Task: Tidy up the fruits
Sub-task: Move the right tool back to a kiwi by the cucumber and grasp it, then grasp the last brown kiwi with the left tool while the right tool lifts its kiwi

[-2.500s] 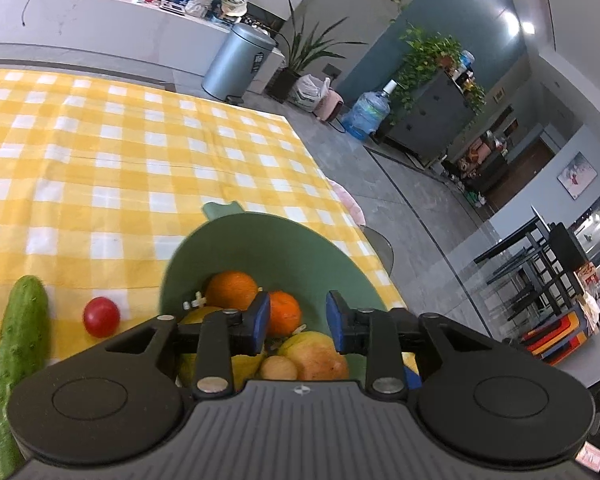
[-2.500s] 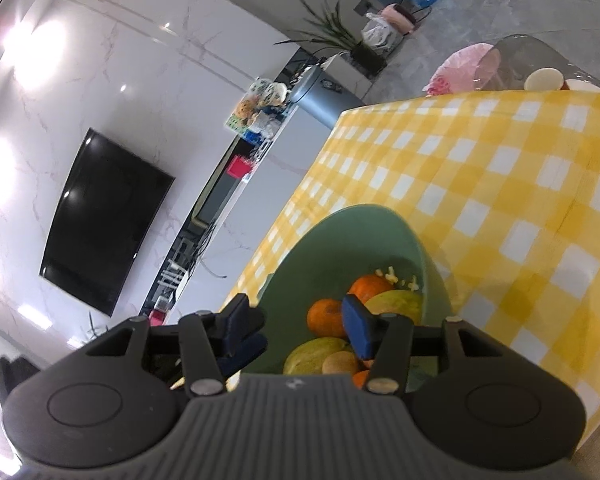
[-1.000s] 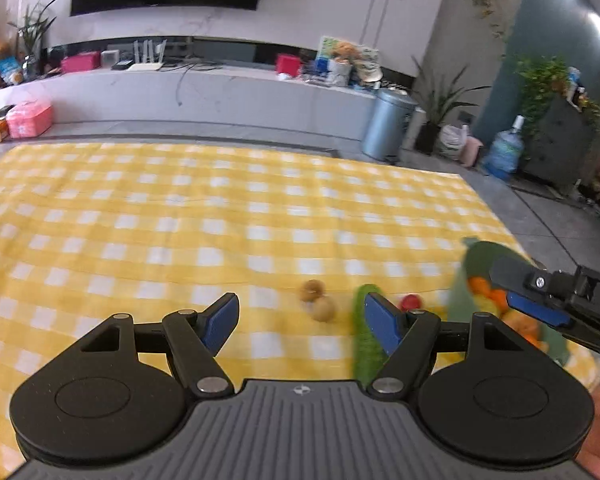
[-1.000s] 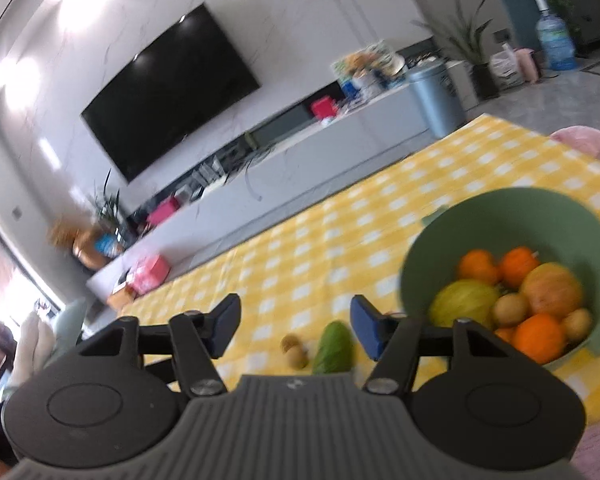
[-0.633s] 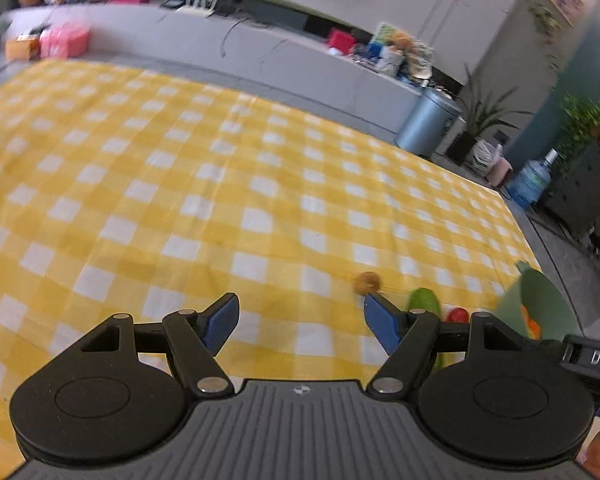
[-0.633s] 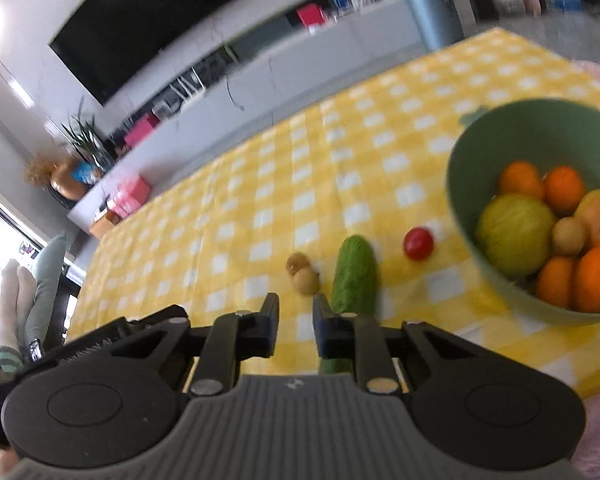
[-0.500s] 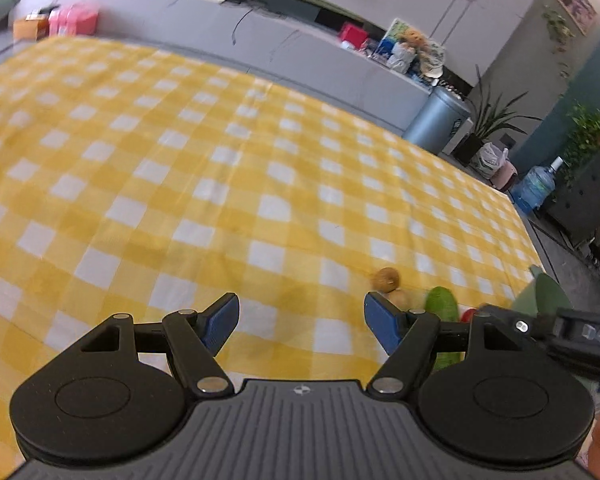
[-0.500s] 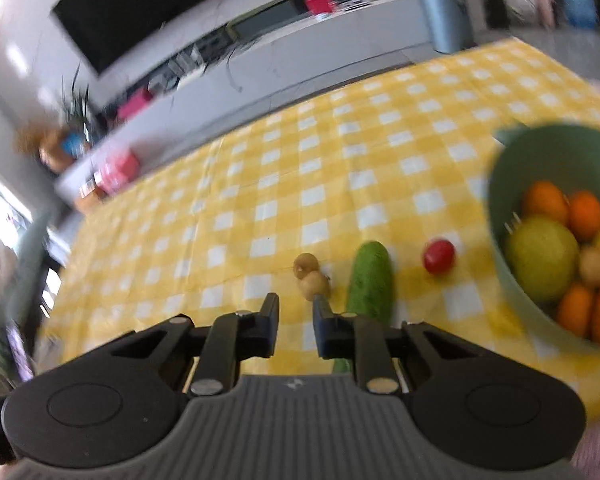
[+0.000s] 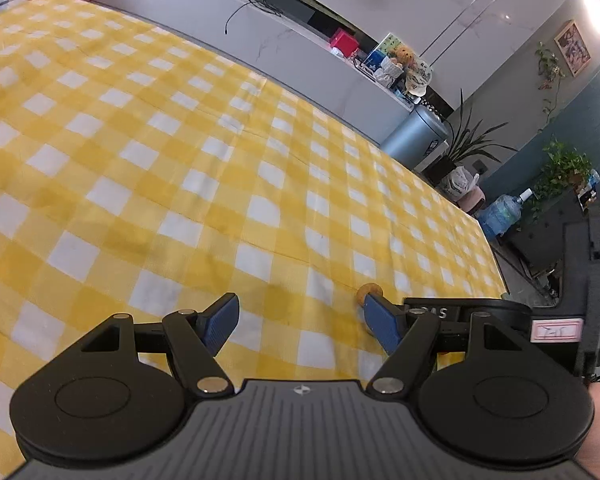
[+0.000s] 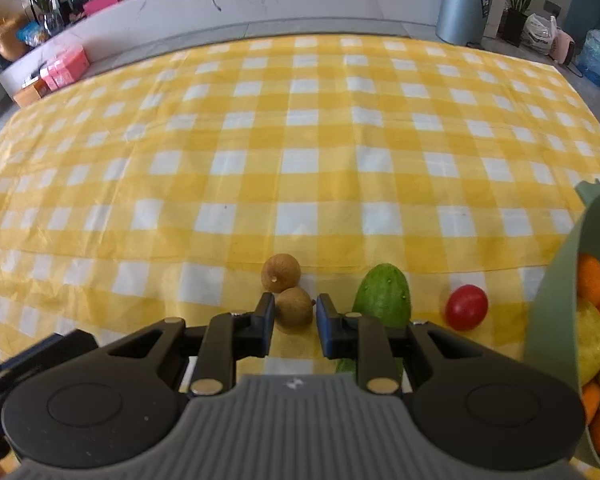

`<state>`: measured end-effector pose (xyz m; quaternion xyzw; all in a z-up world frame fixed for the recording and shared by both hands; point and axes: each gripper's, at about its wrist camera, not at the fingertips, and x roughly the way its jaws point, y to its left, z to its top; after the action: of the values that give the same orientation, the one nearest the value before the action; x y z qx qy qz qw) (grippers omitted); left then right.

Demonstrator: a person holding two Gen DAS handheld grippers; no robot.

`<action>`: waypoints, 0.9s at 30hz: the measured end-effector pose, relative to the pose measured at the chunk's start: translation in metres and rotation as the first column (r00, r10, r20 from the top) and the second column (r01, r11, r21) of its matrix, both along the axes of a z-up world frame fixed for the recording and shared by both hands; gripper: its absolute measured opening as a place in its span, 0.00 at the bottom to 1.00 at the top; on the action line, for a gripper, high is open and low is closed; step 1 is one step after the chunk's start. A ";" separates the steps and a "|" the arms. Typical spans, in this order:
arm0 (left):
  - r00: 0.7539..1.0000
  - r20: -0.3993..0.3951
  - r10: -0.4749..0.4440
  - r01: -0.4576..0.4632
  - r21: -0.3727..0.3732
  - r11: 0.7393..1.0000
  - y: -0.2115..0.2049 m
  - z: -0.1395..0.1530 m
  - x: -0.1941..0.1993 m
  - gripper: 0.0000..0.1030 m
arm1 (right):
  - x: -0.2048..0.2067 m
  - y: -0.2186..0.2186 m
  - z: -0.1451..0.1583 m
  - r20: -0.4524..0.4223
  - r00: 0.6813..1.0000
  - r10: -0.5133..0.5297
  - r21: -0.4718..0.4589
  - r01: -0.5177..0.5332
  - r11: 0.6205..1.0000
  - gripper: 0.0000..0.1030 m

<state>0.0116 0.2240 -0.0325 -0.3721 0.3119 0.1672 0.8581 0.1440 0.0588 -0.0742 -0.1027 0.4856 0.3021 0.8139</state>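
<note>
Now the right gripper point(image 10: 294, 322) has its jaws drawn narrow with the nearer small round brown fruit point(image 10: 295, 309) between the tips, apparently ungripped, on the yellow checked cloth point(image 10: 300, 168). Best centre it, avoiding its twin point(image 10: 281, 273). Left gripper point(image 9: 300, 322) hangs open, empty.

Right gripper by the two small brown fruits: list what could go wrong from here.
1. The right gripper's jaws are shut, no wider than the nearer brown fruit; lowering may shove it, not take it.
2. The farther brown fruit touches it and could roll away.
3. The cucumber lies close by and could be bumped.
</note>
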 end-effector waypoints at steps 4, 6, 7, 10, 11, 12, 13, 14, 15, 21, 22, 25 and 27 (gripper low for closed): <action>1.000 -0.011 0.001 -0.001 0.008 1.000 0.000 -0.001 0.002 0.81 | 0.003 0.007 -0.005 -0.002 1.000 0.008 -0.025 -0.008 1.000 0.23; 1.000 -0.016 -0.003 0.003 0.017 1.000 -0.001 -0.001 0.003 0.81 | 0.002 0.011 -0.010 0.000 1.000 0.012 -0.049 -0.012 0.999 0.23; 1.000 -0.021 -0.005 0.005 0.020 1.000 -0.001 -0.001 0.004 0.81 | 0.003 0.010 -0.012 0.003 1.000 0.010 -0.046 -0.009 0.999 0.21; 0.999 -0.032 -0.005 0.005 0.027 1.000 -0.002 -0.003 0.004 0.81 | 0.004 0.005 -0.013 0.017 1.000 -0.005 -0.016 0.005 1.000 0.21; 0.999 -0.035 -0.005 0.006 0.030 1.000 -0.002 -0.004 0.004 0.81 | 0.003 0.004 -0.013 0.028 1.000 -0.008 -0.010 0.008 1.000 0.21; 0.999 -0.036 -0.004 0.005 0.034 0.999 -0.002 -0.004 0.005 0.81 | 0.002 0.003 -0.012 0.041 0.999 -0.003 -0.009 0.004 1.000 0.21; 0.999 -0.038 -0.002 0.004 0.040 0.999 -0.003 -0.005 0.005 0.81 | 0.001 0.002 -0.011 0.047 0.999 0.001 -0.004 -0.001 1.000 0.21; 0.999 -0.038 -0.002 0.004 0.045 0.999 -0.003 -0.005 0.006 0.81 | 0.000 0.000 -0.009 0.050 0.999 0.005 0.009 -0.005 1.000 0.21; 0.999 -0.037 -0.004 0.006 0.053 0.999 -0.004 -0.006 0.007 0.81 | -0.001 -0.003 -0.007 0.050 0.999 0.007 0.029 -0.008 1.000 0.21; 0.993 -0.004 -0.121 0.121 0.062 0.991 -0.023 -0.014 0.019 0.80 | 0.007 -0.047 0.027 0.030 0.998 -0.059 0.252 0.049 0.967 0.21; 0.989 -0.005 -0.151 0.150 0.093 0.984 -0.031 -0.013 0.022 0.80 | 0.009 -0.055 0.031 0.028 0.997 -0.070 0.277 0.060 0.959 0.21; 0.973 -0.040 -0.229 0.232 0.223 0.947 -0.056 -0.008 0.034 0.80 | 0.012 -0.073 0.039 0.028 0.997 -0.068 0.324 0.056 0.944 0.21; 0.963 -0.055 -0.263 0.268 0.299 0.916 -0.070 -0.004 0.043 0.78 | 0.014 -0.084 0.040 0.014 0.997 -0.076 0.356 0.065 0.932 0.21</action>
<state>0.0542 0.1539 -0.0362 -0.1888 0.3360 0.0977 0.9176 0.1582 -0.0247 -0.0338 0.0593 0.4150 0.3540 0.8360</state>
